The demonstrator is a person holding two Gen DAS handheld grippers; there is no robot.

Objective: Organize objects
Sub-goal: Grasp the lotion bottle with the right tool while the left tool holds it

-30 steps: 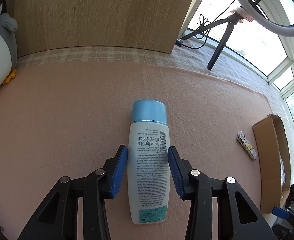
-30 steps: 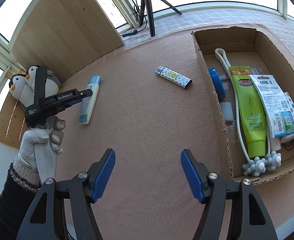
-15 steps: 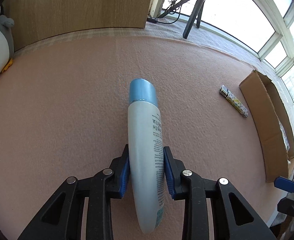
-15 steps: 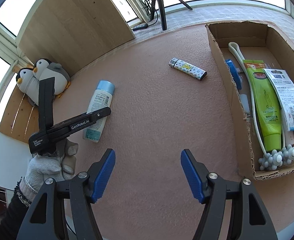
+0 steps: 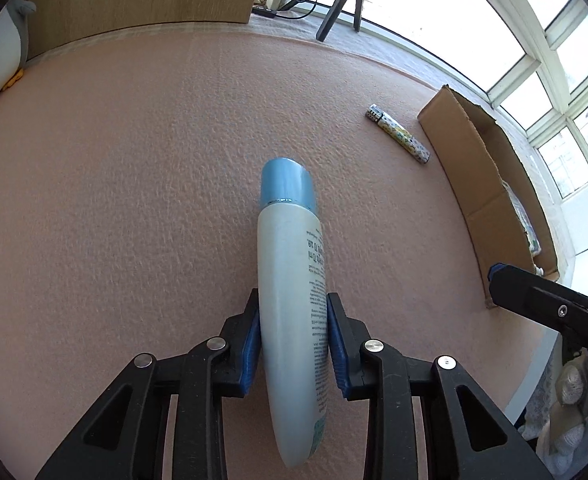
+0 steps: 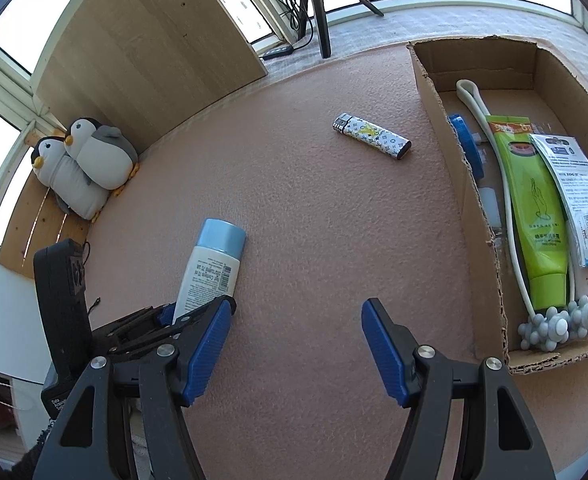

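Each tool is a black plastic frame of triangular cut-out arms with round silver screw heads at the joints. The left tool (image 5: 294, 346) and right tool (image 6: 296, 354) carry ribbed blue pads (image 6: 207, 350) on their fingers. White lettering marks the left tool's black body. A white knitted glove (image 5: 570, 432) shows.

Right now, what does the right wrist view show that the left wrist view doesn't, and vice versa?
Only the right wrist view: the inside of the cardboard box, holding a green tube, a white massager and a printed packet; both plush penguins; the open right gripper.

Only the left wrist view: both blue fingers of the left gripper pressed against the bottle.

Both: the bottle, the patterned lighter on the pink mat, the box, the tripod.
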